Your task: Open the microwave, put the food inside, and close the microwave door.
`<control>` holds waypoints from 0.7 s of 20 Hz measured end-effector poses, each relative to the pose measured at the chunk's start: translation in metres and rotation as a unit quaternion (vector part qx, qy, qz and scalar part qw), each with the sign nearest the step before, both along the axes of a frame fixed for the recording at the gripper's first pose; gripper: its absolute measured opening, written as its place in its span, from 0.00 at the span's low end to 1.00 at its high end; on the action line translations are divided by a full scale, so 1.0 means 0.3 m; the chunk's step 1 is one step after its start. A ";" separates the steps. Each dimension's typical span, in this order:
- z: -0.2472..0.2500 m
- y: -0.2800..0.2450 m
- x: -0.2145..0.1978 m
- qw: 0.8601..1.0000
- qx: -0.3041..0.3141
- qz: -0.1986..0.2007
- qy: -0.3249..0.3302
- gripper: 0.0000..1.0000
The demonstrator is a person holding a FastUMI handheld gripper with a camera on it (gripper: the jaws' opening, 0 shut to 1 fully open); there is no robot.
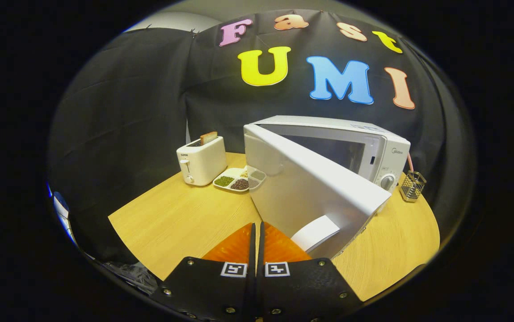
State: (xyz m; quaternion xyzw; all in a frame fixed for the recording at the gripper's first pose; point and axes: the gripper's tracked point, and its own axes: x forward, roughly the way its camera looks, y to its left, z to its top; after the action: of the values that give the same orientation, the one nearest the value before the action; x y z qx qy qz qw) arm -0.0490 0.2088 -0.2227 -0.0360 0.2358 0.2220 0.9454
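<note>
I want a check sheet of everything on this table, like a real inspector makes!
Surface: wooden table, round-edged.
Job's things: white microwave, its door swung open toward the gripper; divided food tray with beans, between toaster and door.
Clutter: white toaster with a bread slice; wire holder right of the microwave.
Gripper: gripper fingers closed together, holding nothing, just short of the door.
Cables: twisted cord behind the microwave.
Surroundings: black cloth wall.
</note>
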 end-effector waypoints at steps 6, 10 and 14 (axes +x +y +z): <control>0.013 -0.101 0.075 1.000 0.000 -0.025 -0.002 0.01; 0.005 -0.172 0.129 0.999 -0.002 -0.041 0.004 0.01; 0.004 -0.231 0.197 0.999 -0.007 -0.050 0.002 0.01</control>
State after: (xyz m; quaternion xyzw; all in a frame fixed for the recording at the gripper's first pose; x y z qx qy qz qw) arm 0.0102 0.1394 -0.2216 -0.0304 0.2407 0.1733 0.9545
